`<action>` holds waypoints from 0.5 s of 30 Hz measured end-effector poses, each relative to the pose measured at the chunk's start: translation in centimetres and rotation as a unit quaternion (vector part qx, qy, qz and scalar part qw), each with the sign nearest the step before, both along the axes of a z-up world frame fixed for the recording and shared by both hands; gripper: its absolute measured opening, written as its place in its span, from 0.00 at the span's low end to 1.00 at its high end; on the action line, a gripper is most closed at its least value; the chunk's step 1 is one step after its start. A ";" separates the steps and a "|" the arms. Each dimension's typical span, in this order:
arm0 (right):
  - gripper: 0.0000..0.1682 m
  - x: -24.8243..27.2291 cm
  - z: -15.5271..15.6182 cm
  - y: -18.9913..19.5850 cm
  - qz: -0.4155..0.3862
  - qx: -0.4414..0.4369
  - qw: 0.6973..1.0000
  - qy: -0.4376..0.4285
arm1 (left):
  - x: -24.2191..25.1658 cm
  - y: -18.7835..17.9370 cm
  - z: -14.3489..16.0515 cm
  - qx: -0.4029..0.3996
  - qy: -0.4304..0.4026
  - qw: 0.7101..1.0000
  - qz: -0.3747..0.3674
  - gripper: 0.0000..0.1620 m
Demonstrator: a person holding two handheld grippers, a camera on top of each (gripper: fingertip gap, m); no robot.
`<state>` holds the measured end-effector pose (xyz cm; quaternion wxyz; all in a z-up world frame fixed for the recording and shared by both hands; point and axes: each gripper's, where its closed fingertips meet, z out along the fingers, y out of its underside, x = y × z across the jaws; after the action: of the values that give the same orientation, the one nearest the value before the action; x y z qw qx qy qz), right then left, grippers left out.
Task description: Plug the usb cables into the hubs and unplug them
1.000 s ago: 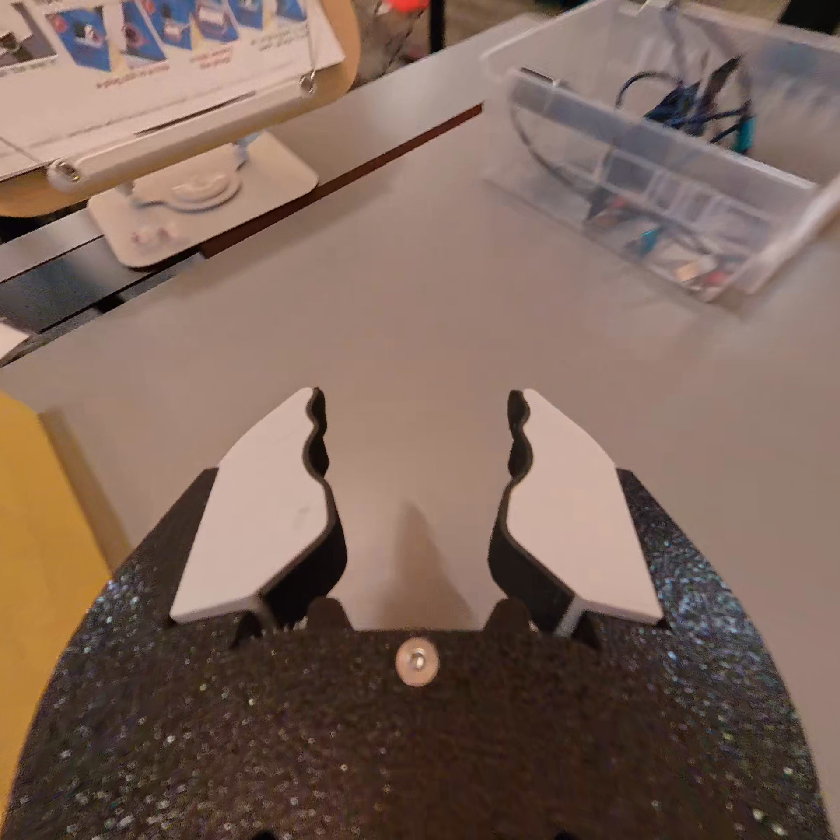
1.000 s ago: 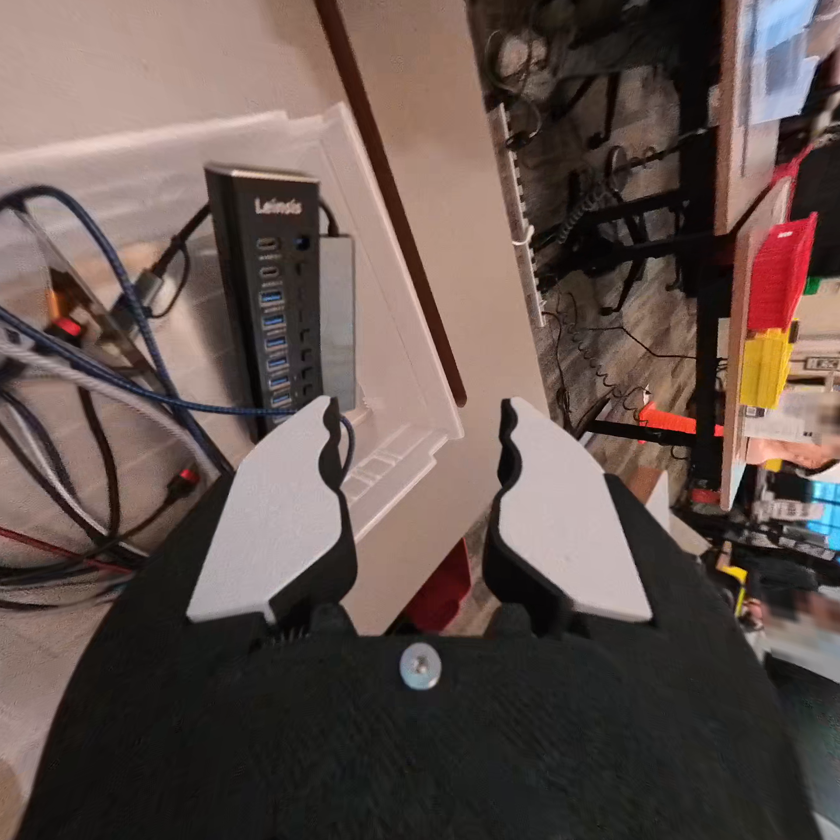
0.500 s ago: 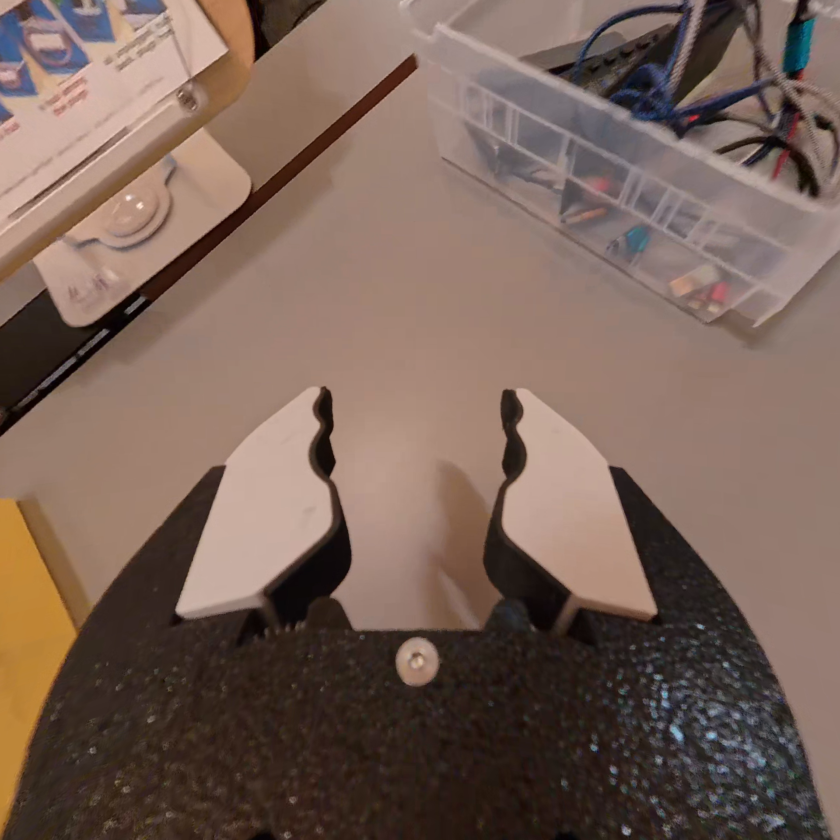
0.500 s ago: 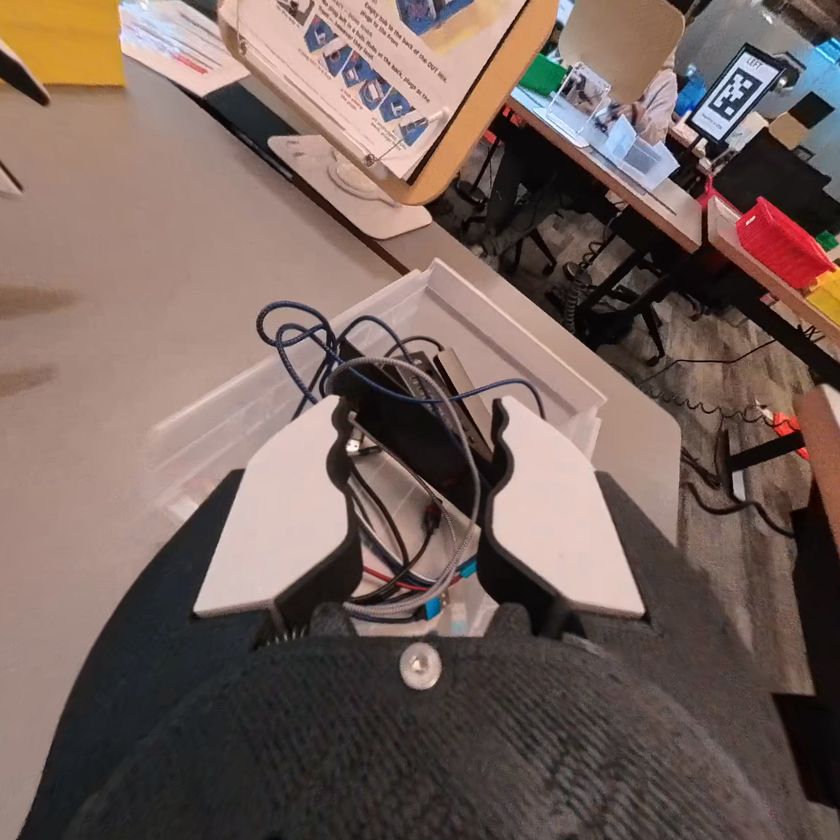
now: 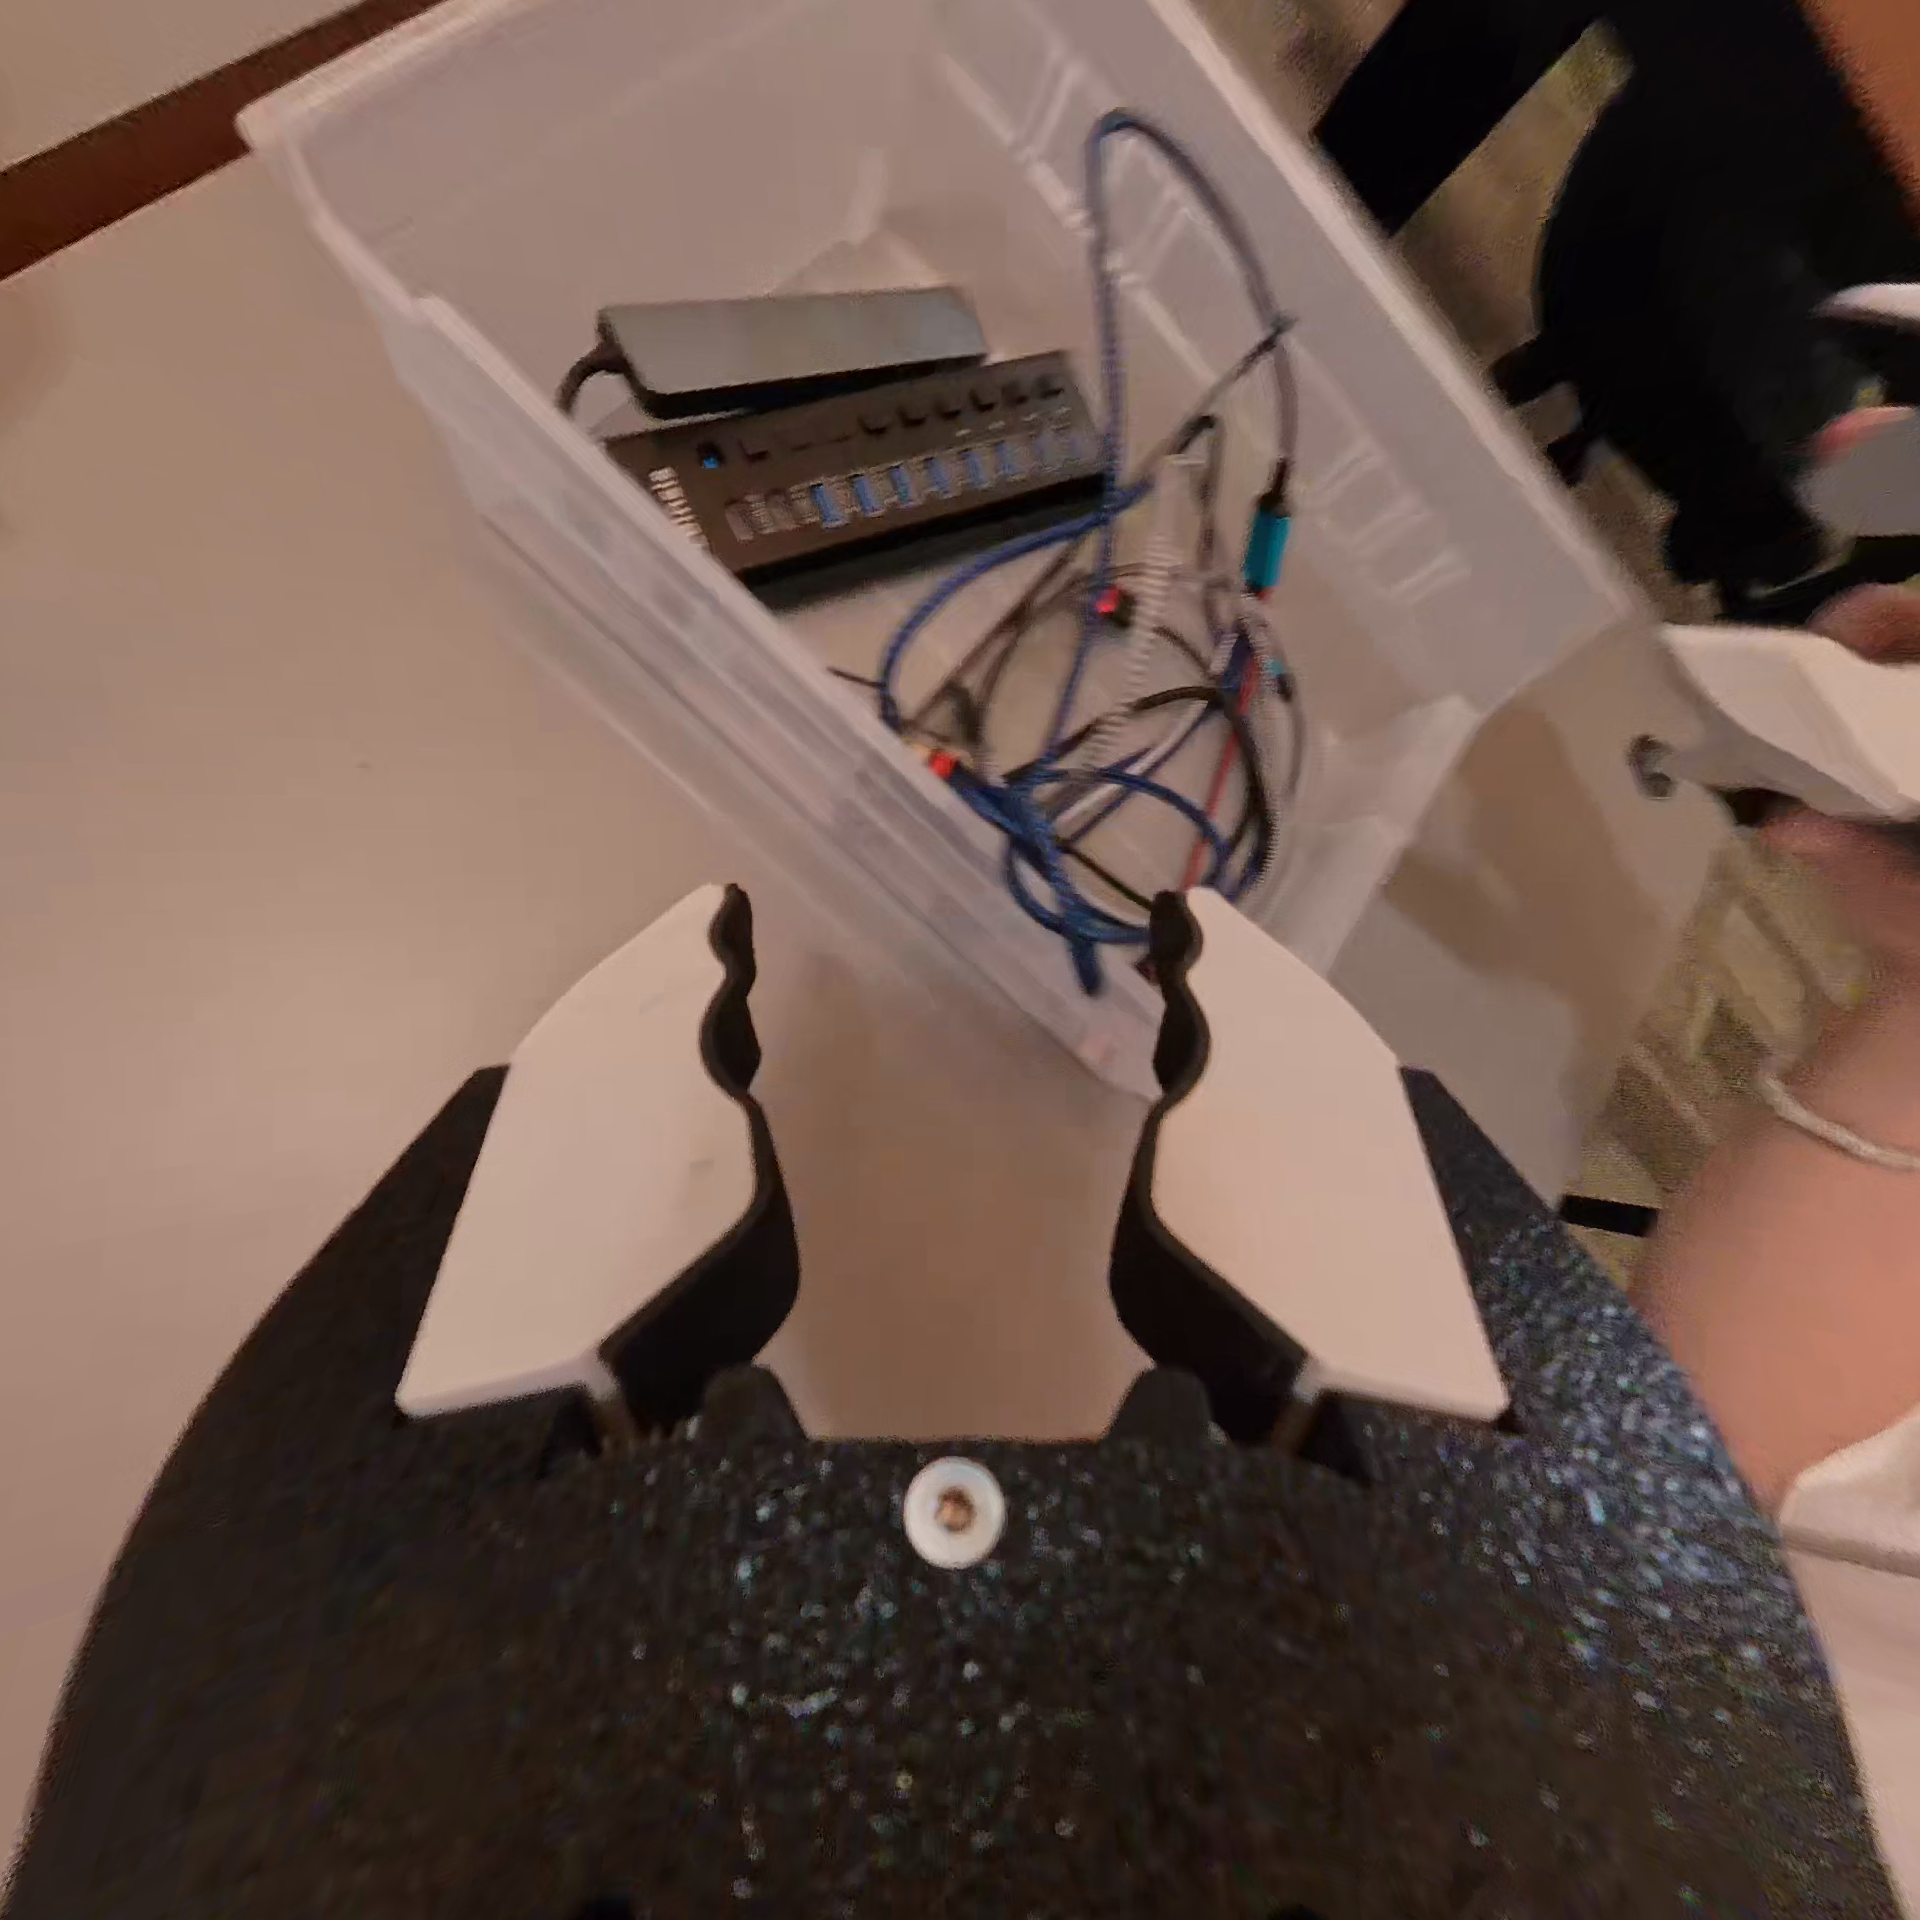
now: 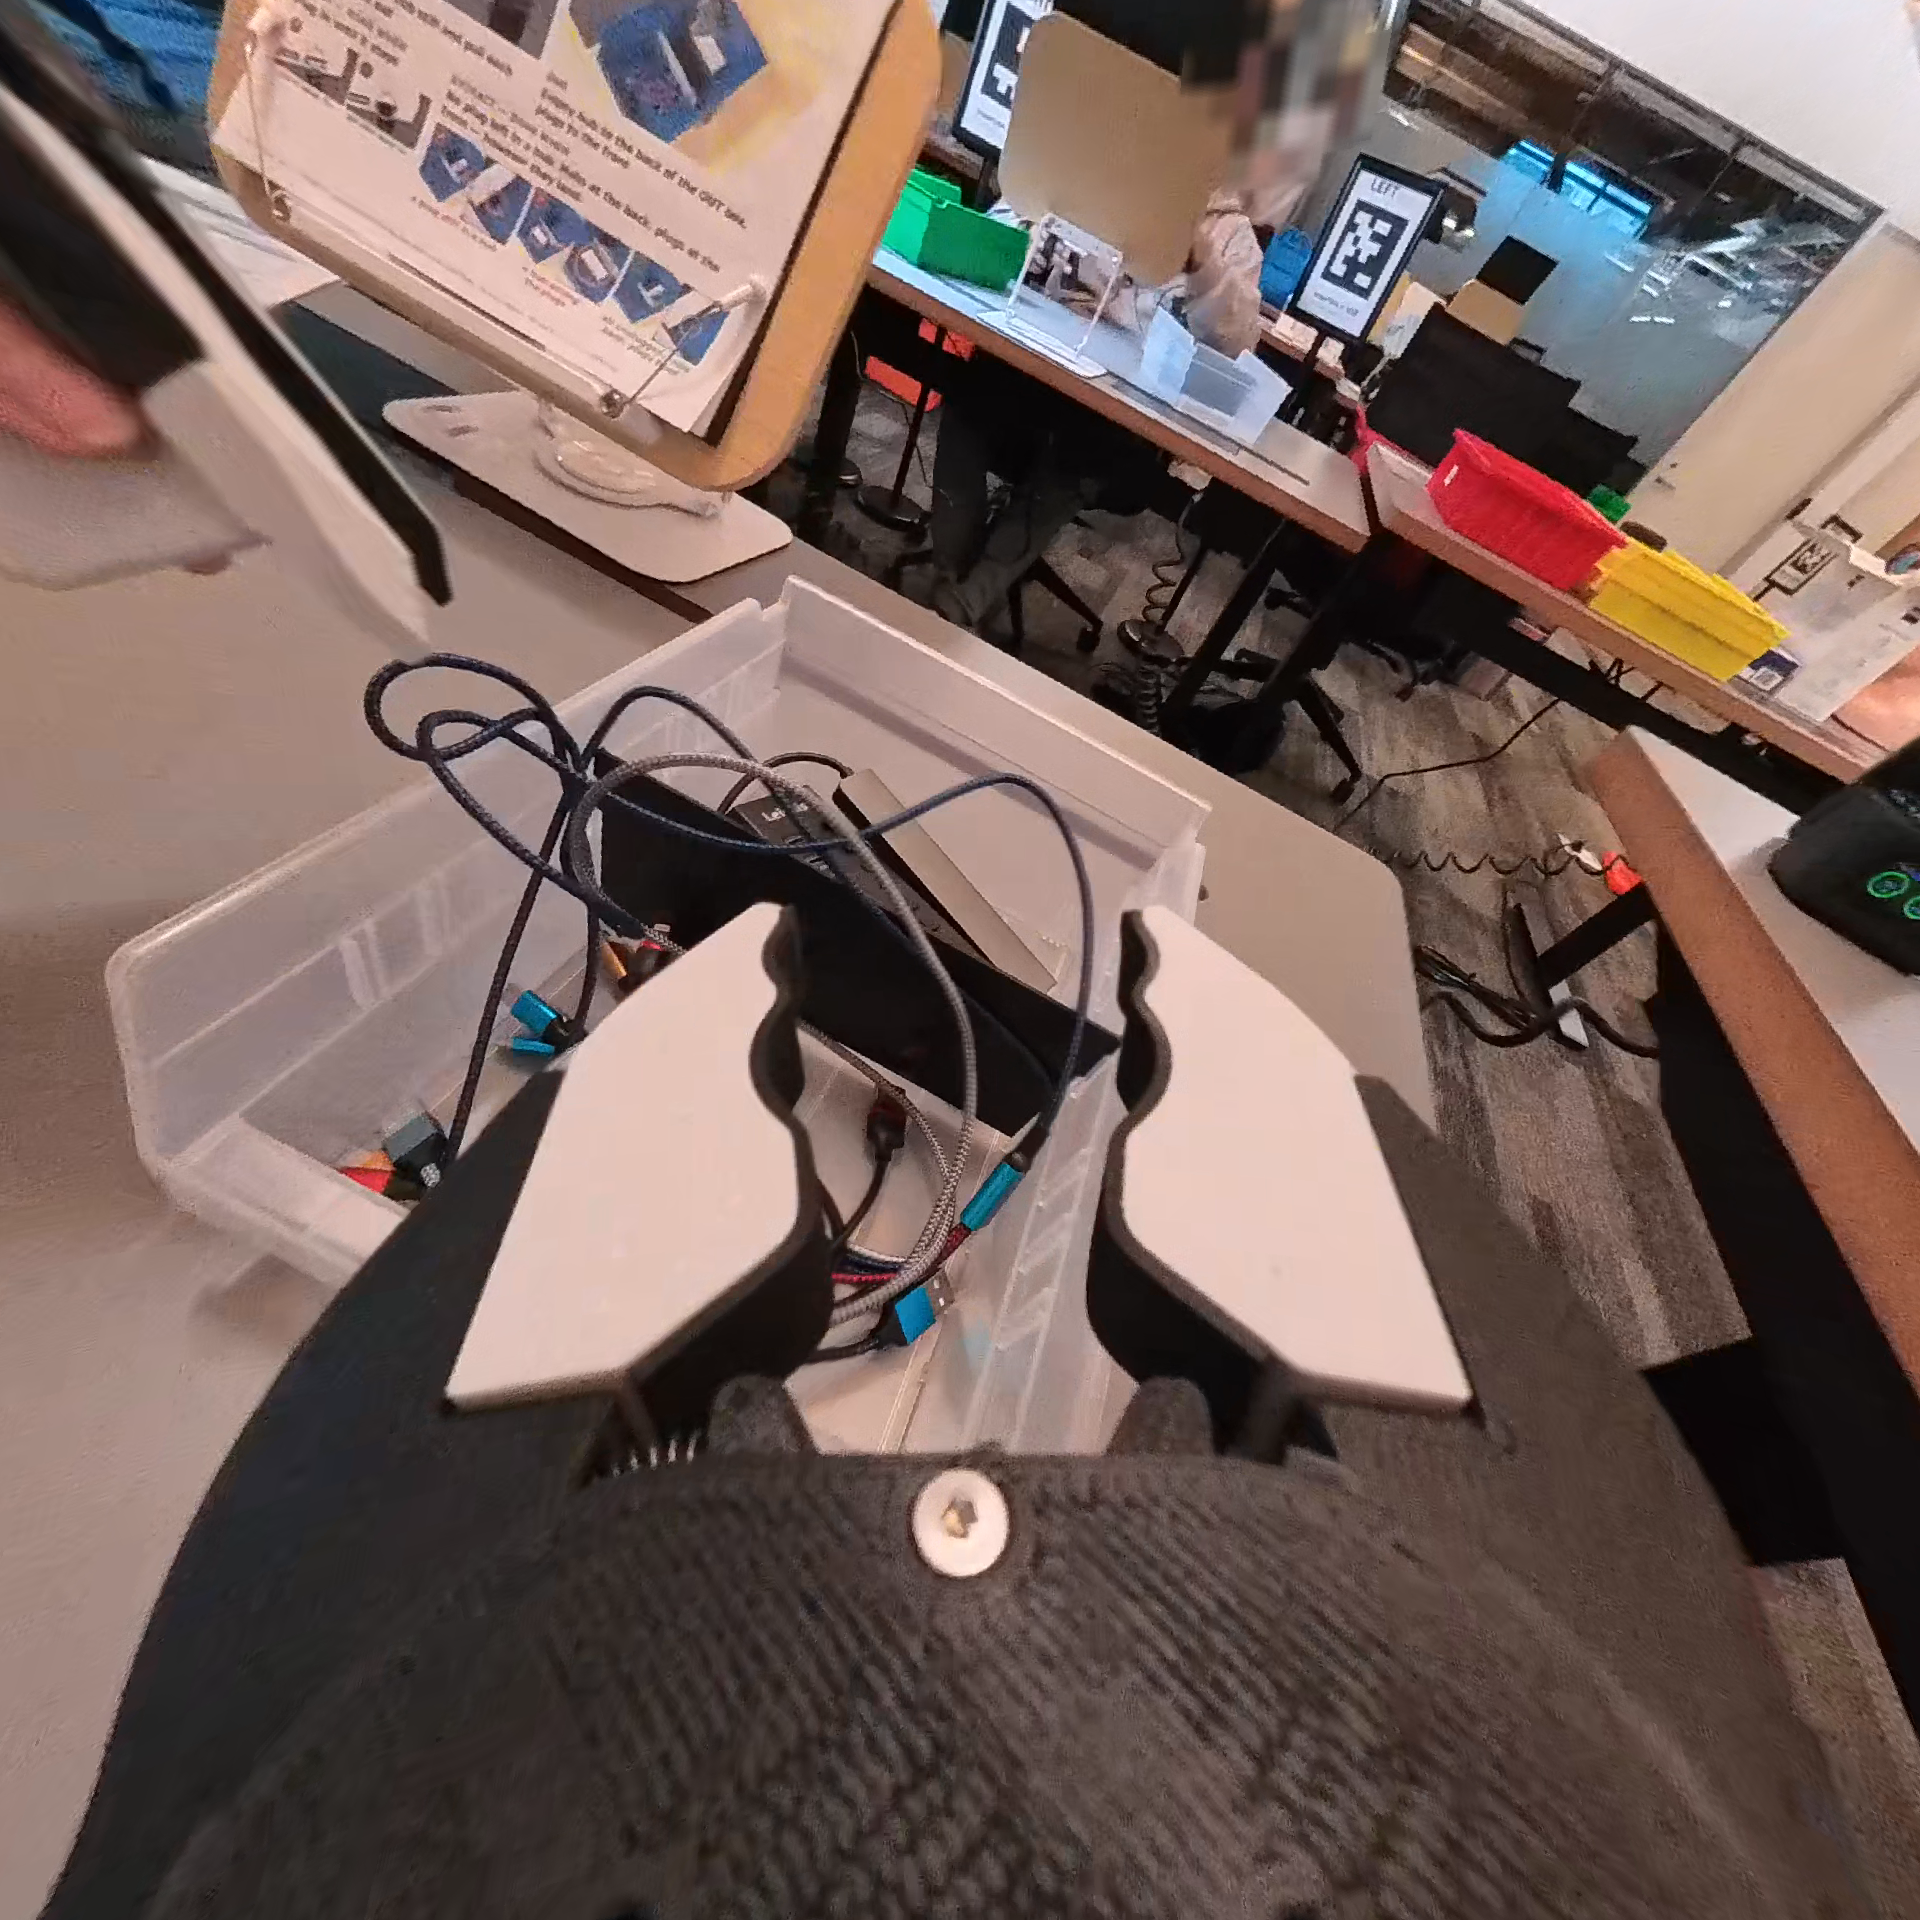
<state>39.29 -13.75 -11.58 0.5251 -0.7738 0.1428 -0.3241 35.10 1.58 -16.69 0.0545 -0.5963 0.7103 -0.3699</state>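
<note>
In the left wrist view, the left gripper (image 5: 948, 914) hangs over the pale table (image 5: 208, 727) with its fingers spread wide and nothing between them. The clear plastic bin (image 5: 665, 582) lies just ahead of the fingertips and runs up and to the right; its near corner sits close beside the right fingertip. Inside, toward the far end, a black multi-port USB hub (image 5: 862, 488) lies flat with a slimmer dark hub (image 5: 790, 338) touching it behind. To their right a tangle of USB cables (image 5: 1122, 748), blue, black, grey and red, fills the near end of the bin. At the far right edge the other gripper shows only as a blurred white part.

In the right wrist view, the right gripper (image 6: 956, 925) is tilted down over the same bin (image 6: 260, 997), fingers wide apart and empty. The black hub (image 6: 894, 977) lies straight ahead between the fingertips, the slim hub (image 6: 935, 852) beside it. Looped cables (image 6: 540, 790) rise to the left, and a blue-tipped plug (image 6: 914, 1311) lies low between the fingers. Beyond stands an instruction sheet on a wooden stand (image 6: 831, 312).
</note>
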 end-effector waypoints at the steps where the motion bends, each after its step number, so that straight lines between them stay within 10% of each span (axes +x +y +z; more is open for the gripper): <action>1: 0.35 -0.2 -0.2 0.2 0.009 -0.008 1.000 -0.002 | 0.7 0.5 -0.7 0.012 0.016 1.000 0.006 0.44; 15: 0.35 -0.7 -1.1 0.0 0.043 -0.024 0.999 -0.001 | -2.6 -5.0 -3.9 -0.025 0.091 0.995 -0.039 0.32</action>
<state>38.63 -13.80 -12.70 0.5198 -0.7916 0.1008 -0.3049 32.52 -3.41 -20.64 -0.0392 -0.6005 0.7257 -0.3336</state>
